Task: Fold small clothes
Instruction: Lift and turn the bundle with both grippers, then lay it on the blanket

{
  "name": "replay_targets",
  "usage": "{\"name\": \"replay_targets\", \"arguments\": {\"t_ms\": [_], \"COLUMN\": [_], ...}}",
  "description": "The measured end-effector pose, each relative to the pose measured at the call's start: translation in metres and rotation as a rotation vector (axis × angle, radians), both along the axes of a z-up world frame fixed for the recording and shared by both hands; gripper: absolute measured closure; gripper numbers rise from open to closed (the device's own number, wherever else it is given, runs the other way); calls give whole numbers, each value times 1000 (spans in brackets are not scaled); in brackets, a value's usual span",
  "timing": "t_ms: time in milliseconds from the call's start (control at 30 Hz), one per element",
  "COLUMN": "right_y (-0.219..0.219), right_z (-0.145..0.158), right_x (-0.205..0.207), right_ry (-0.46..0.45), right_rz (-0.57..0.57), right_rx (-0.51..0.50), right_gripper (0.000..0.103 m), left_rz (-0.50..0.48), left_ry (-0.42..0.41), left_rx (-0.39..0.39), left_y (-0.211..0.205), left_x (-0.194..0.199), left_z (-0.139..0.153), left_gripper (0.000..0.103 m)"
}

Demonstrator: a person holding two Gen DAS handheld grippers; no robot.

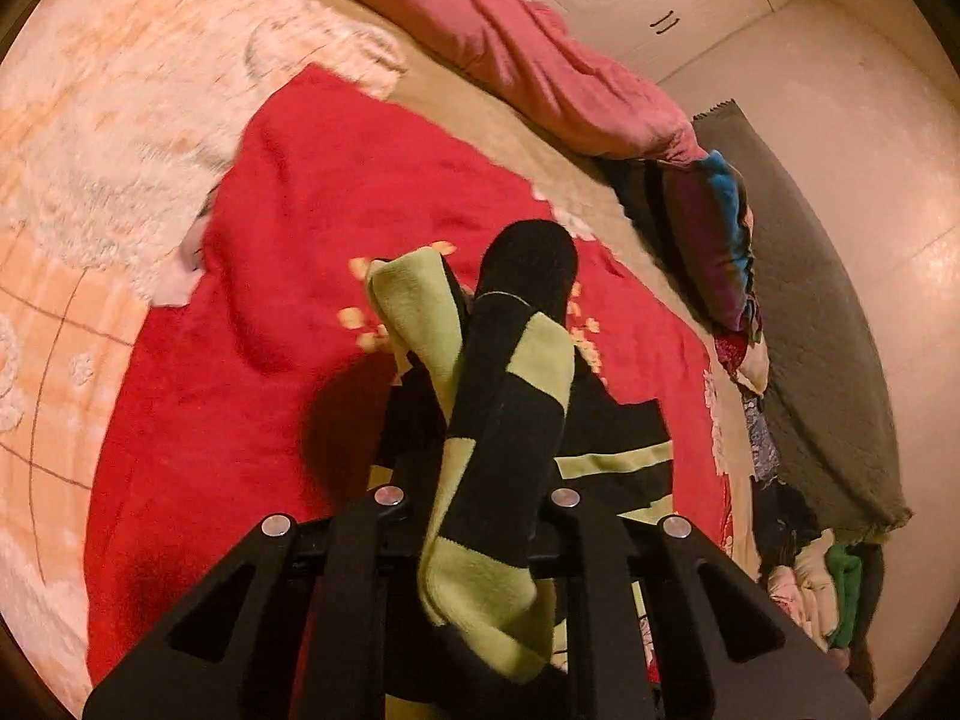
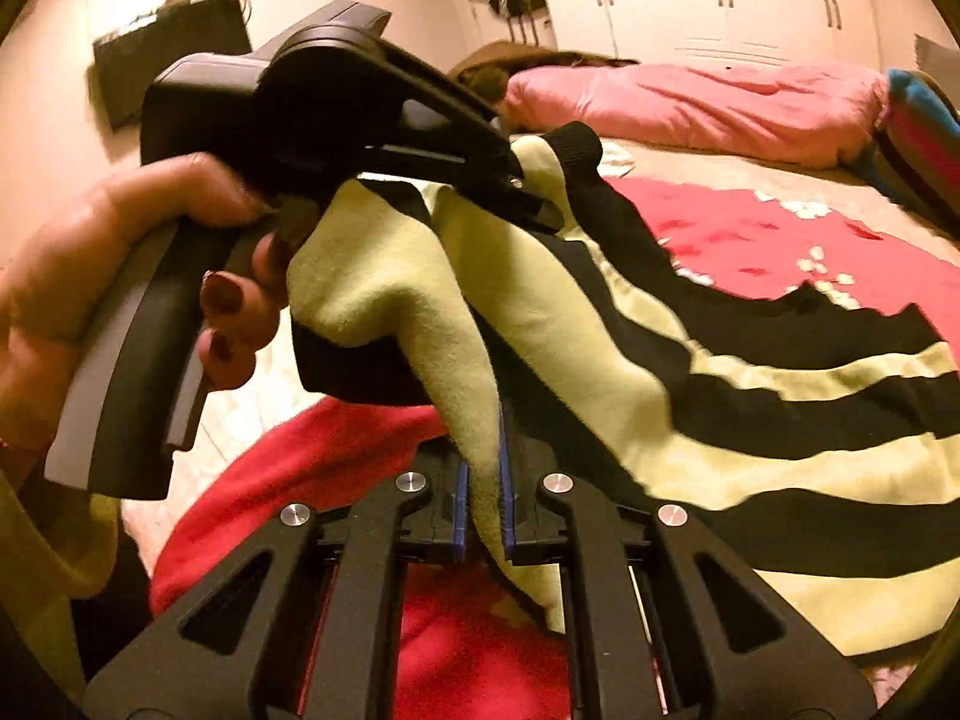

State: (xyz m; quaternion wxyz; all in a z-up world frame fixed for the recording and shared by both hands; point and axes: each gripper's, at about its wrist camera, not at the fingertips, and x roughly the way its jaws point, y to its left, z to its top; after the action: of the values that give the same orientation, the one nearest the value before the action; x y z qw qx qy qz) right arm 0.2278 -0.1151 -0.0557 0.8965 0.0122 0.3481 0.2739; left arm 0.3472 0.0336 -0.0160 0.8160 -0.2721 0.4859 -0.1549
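**Mia:** Since both grippers pinch the same striped sweater (image 2: pixel 750 360), can you say how their jaws sit?

**Ben:** Yes. The right gripper (image 2: pixel 483 516) has its jaws almost together, with a fold of yellow-green cloth squeezed between the blue pads (image 2: pixel 461 510). The left gripper (image 2: pixel 516 180) is up at about eleven o'clock in the right wrist view, and its tips bite the sweater near the black ribbed edge. In its own view, cloth runs between the left jaws, so they hold it too.

**Mia:** Where does the sweater go from there?

**Ben:** It hangs from both pinches and droops toward three o'clock. Its lower part lies on the red blanket (image 1: pixel 288 240), on the bed (image 1: pixel 90 120).

**Mia:** How will it feel to move?

**Ben:** I think it is soft, floppy and light. It bends wherever nothing holds it. It looks fuzzy, so I guess it will not slip out fast.

**Mia:** Where should we grab it?

**Ben:** At edges and corners, like the ribbed hem or the shoulders, far apart. That should pull it flat. Grabbing a bunched middle will likely make lumps.

**Mia:** What is past the blanket?

**Ben:** A pink quilt (image 1: pixel 510 42) lies at about twelve o'clock.
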Motion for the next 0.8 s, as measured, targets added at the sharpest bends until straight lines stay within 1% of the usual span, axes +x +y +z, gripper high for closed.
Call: {"name": "replay_targets", "arguments": {"t_ms": [67, 167, 267, 300, 367, 400, 467, 500, 567, 600, 667, 733, 767, 800], "right_y": [-10, -31, -58, -73, -95, -112, -134, -148, -167, -177, -194, -208, -212, -218], "right_z": [5, 12, 13, 12, 8, 2, -5, -10, -19, -24, -33, -37, -36, -32], "right_x": [-4, -13, -15, -15, -14, -16, -14, -16, -19, -21, -26, -33, -36, -40], "right_ry": [-8, -8, 19, 45, 87, 128, 178, 212, 265, 299, 357, 386, 384, 368], "right_rz": [-13, -46, -96, -123, -158, -195, -250, -292, -358, -395, -439, -489, -507, -526], "right_rx": [14, 47, 107, 146, 211, 267, 312, 328, 341, 354, 427, 471, 475, 481], "right_gripper": [100, 100, 100, 100, 100, 100, 100, 100, 97, 94, 88, 82, 79, 72], "left_rz": [-11, -36, -58, -67, -95, -113, -152, -155, -143, -127, -101, -78, -71, -68], "left_ry": [-14, -25, -36, -39, -47, -53, -67, -84, -114, -121, -119, -110, -110, -109], "left_rx": [24, 38, 53, 50, 18, -10, -75, -82, -51, -25, 8, 52, 74, 108], "left_y": [-19, -50, -84, -96, -117, -123, -134, -136, -133, -129, -118, -105, -100, -95], "left_x": [-1, -2, -4, -7, -11, -14, -21, -26, -35, -41, -49, -58, -62, -69], "left_z": [10, 22, 27, 28, 28, 28, 30, 34, 41, 43, 41, 37, 34, 28], "left_gripper": [88, 85, 80, 77, 73, 69, 67, 66, 66, 66, 66, 60, 60, 58]}}
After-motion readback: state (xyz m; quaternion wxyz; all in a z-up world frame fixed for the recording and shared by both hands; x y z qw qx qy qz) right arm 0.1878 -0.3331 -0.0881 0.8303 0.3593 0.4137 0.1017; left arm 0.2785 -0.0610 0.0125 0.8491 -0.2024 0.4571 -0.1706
